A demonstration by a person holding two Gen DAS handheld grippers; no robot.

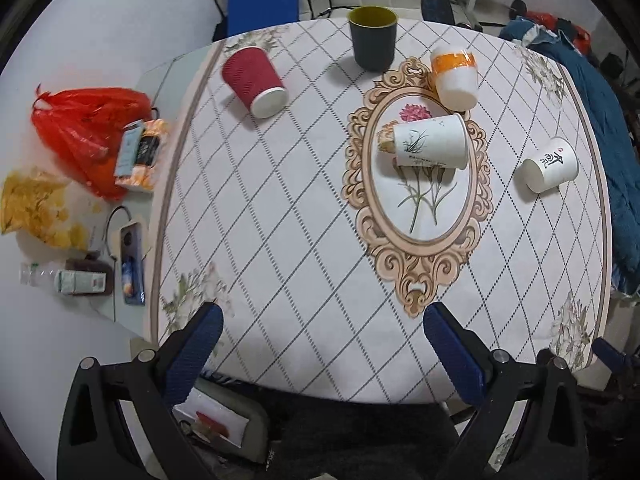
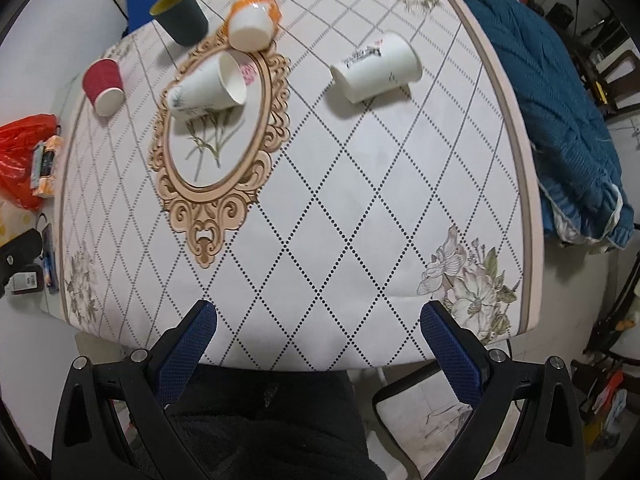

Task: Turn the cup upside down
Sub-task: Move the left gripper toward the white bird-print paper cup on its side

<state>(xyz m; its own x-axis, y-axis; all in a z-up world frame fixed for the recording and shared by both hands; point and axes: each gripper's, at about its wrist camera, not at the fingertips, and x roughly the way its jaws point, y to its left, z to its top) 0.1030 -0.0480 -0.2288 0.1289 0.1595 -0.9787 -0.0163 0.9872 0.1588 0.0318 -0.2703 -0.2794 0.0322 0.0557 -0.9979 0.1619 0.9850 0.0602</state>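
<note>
Several cups are on the patterned tablecloth (image 1: 304, 240). A dark grey cup (image 1: 373, 38) with a yellow inside stands upright at the far edge, also in the right wrist view (image 2: 181, 16). A red ribbed cup (image 1: 254, 81) (image 2: 103, 86), a white cup with an orange band (image 1: 455, 76) (image 2: 253, 24), a white cup with a grass print (image 1: 430, 142) (image 2: 206, 86) and a white cup with black script (image 1: 550, 165) (image 2: 376, 66) lie on their sides. My left gripper (image 1: 320, 324) and right gripper (image 2: 318, 318) are open and empty at the near table edge.
A red plastic bag (image 1: 86, 128), snack packets (image 1: 138, 156), a yellow chip bag (image 1: 36, 208), a bottle (image 1: 68, 280) and a power strip (image 1: 130, 260) lie on a white surface to the left. A blue blanket (image 2: 560, 112) lies beside the table on the right. Chairs stand behind.
</note>
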